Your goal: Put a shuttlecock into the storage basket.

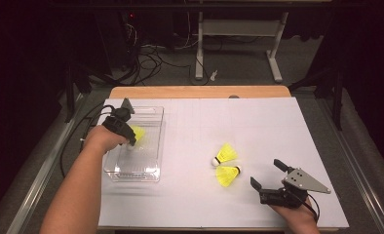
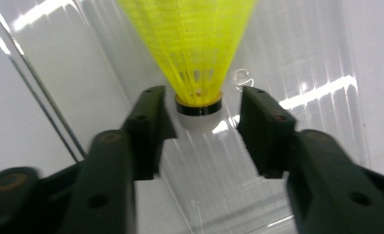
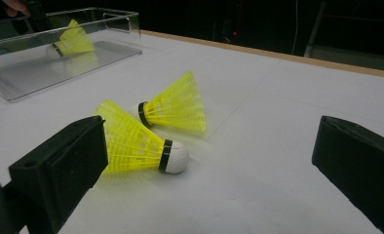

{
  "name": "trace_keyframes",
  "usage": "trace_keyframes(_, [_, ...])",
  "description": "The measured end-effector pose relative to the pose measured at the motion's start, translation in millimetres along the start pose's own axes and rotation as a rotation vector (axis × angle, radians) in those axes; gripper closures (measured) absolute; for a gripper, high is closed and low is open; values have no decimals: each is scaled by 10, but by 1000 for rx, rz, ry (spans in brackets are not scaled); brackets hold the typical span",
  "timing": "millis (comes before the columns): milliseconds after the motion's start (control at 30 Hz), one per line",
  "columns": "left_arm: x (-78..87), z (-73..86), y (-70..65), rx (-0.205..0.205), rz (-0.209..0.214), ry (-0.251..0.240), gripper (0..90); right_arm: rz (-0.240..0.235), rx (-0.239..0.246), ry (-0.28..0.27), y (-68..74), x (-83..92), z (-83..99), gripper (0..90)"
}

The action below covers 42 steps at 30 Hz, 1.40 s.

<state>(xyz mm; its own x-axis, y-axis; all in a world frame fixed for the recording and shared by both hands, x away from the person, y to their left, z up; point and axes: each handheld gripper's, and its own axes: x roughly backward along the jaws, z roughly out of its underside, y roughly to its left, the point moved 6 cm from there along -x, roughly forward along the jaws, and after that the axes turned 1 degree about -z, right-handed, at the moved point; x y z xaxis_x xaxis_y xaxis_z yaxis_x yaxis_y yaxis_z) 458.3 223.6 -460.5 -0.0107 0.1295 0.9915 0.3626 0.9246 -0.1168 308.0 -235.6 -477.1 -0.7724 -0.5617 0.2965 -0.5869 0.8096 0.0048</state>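
Note:
A yellow shuttlecock lies inside the clear plastic tray at the table's left. My left gripper reaches down into the tray. In the left gripper view its jaws stand on either side of the shuttlecock's white cork, with a gap showing on the right side, so the left gripper is open. Two more yellow shuttlecocks lie on their sides on the white table, right of centre. My right gripper rests just right of them, open wide with nothing between its jaws, and both shuttlecocks lie ahead of it.
The white sheet covers most of the wooden table. Beyond the far edge are a desk frame and cables on the floor. In the right gripper view the tray sits at the far left.

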Motion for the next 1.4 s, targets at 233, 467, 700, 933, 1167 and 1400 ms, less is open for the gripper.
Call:
trace_keyframes(233, [-28, 17, -43, -21, 0, 20, 455, -1, -2, 1, 0, -4, 2, 6])
trace_keyframes(467, [-18, 26, -116, -40, 6, 19, 419, -1, -2, 2, -1, -6, 1, 6])
trace_keyframes(700, [17, 57, -209, -34, 27, -7, 378, 2, -4, 0, -4, -1, -2, 6])
trace_keyframes(933, [114, 137, -242, -100, 44, 35, 330, 1, -1, -1, 1, -4, -4, 6])
trace_keyframes(1167, [208, 213, -330, -135, 44, 31, 269, 0, 5, 0, 4, -9, -4, 6])
trace_keyframes(1400, [276, 308, -404, -157, 42, 28, 232, 2, 4, 1, 10, -7, -7, 6])
